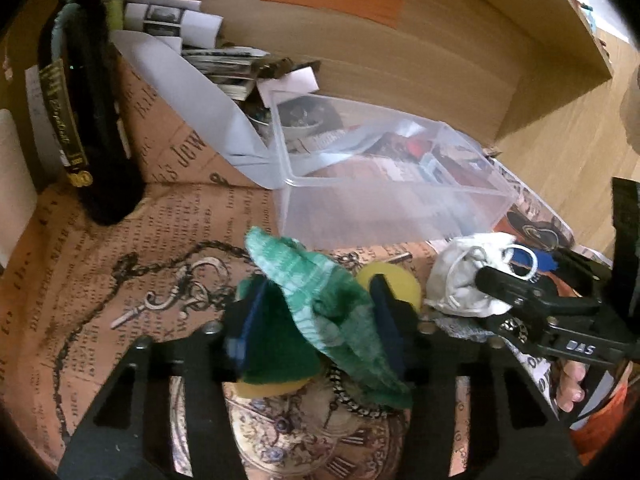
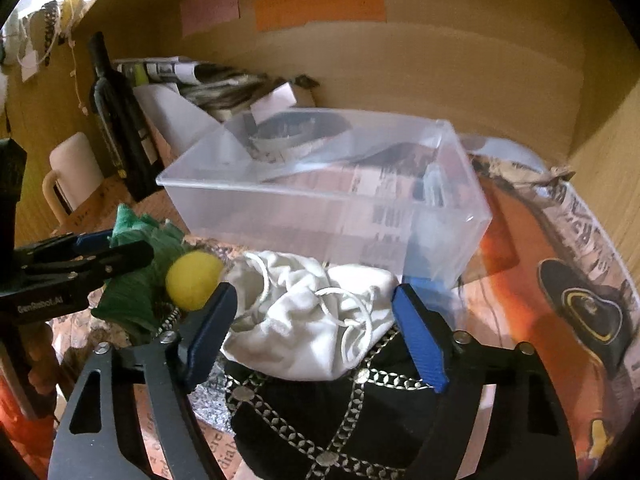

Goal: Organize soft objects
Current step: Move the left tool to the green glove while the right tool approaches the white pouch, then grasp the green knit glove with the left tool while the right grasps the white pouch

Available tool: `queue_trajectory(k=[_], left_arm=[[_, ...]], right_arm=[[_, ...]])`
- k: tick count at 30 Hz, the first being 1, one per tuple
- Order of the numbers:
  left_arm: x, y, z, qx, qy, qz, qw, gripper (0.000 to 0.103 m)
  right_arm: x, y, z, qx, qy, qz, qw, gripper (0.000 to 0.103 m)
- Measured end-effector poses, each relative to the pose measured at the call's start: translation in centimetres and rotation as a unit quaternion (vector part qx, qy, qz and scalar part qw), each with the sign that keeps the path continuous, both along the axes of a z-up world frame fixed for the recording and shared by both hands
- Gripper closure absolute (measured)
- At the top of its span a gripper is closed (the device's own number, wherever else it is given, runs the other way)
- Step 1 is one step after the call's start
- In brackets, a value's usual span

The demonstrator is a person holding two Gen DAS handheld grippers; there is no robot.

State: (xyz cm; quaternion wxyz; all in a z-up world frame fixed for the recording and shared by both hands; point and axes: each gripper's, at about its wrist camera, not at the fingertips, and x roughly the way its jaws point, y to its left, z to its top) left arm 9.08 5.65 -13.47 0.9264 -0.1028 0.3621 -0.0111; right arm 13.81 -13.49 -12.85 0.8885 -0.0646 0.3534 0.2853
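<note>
Two soft pieces, both short of the clear bin.
Left wrist: left gripper (image 1: 316,320) clamped on green cloth (image 1: 320,292), clear bin (image 1: 384,184) beyond; lift well clear before crossing the rim. Right wrist: right gripper (image 2: 316,336) spread around white pouch (image 2: 316,320); close centrally, catching the cords.

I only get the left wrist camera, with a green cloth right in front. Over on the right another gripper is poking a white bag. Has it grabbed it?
Observer: Not yet. The right gripper is open, with a blue finger on either side of the white drawstring bag.
Operator: What is that bag lying on?
Observer: A black cap strung with metal chains.
Operator: Does my green cloth look properly held?
Observer: Seen from the side, the left gripper is pinched shut on the green cloth, and most of the cloth hangs below its fingers.
</note>
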Motion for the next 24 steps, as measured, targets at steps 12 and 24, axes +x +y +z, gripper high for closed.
queue_trajectory(k=[12, 24], left_arm=[[-0.9, -0.3, 1.0, -0.004, -0.016, -0.015, 0.9998, 0.085], [-3.0, -0.8, 6.7, 0.023, -0.099, -0.016, 0.9947, 0.086]], right_arm=[[-0.3, 0.2, 0.1, -0.002, -0.004, 0.012, 1.000, 0.089], [-2.5, -2.1, 5.6, 0.033, -0.093, -0.003, 0.995, 0.090]])
